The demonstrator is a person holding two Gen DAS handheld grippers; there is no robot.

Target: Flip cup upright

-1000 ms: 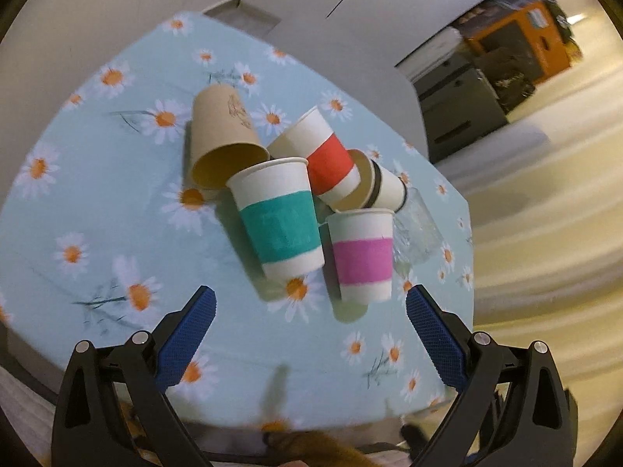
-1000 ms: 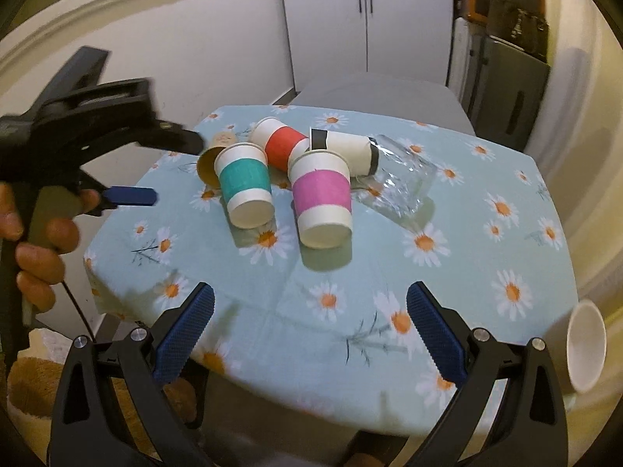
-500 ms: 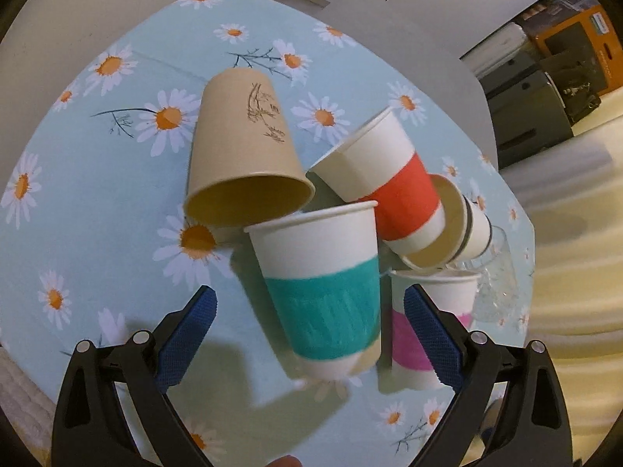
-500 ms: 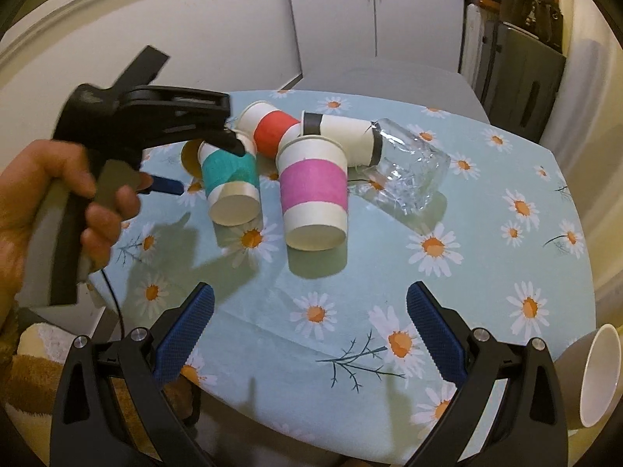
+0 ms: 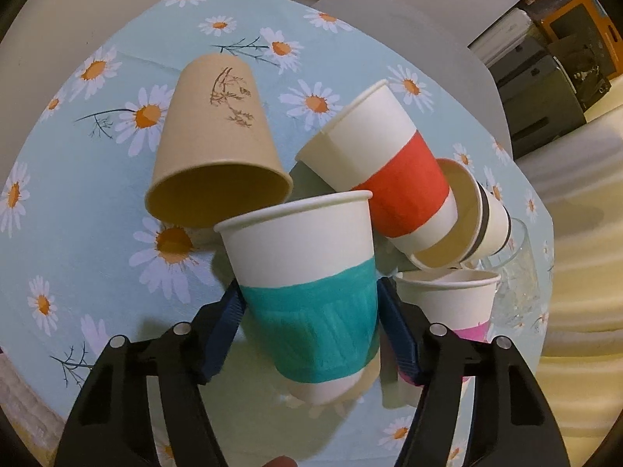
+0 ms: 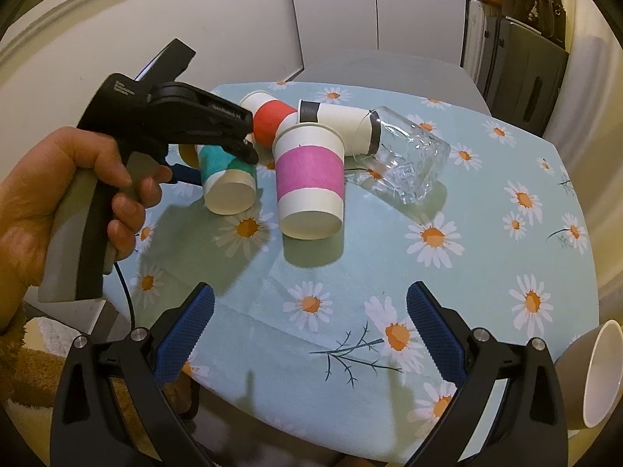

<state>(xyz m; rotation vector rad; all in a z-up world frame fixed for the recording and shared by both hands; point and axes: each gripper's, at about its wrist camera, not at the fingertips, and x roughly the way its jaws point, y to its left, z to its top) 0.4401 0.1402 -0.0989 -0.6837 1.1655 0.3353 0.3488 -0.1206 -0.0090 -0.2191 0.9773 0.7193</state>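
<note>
The left gripper (image 5: 311, 319) is pinching the teal-banded cup (image 5: 307, 292) across its band, cup tilting above the daisy tablecloth (image 5: 78, 210) — light, thin paper, crushing easily, so gentle mid-wall pressure seems wisest. The right gripper (image 6: 309, 330) is hanging spread, empty.

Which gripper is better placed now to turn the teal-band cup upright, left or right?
Left. The left gripper has its jaws closed on the teal-band cup. The right gripper hangs open at the table edge, far from it.
</note>
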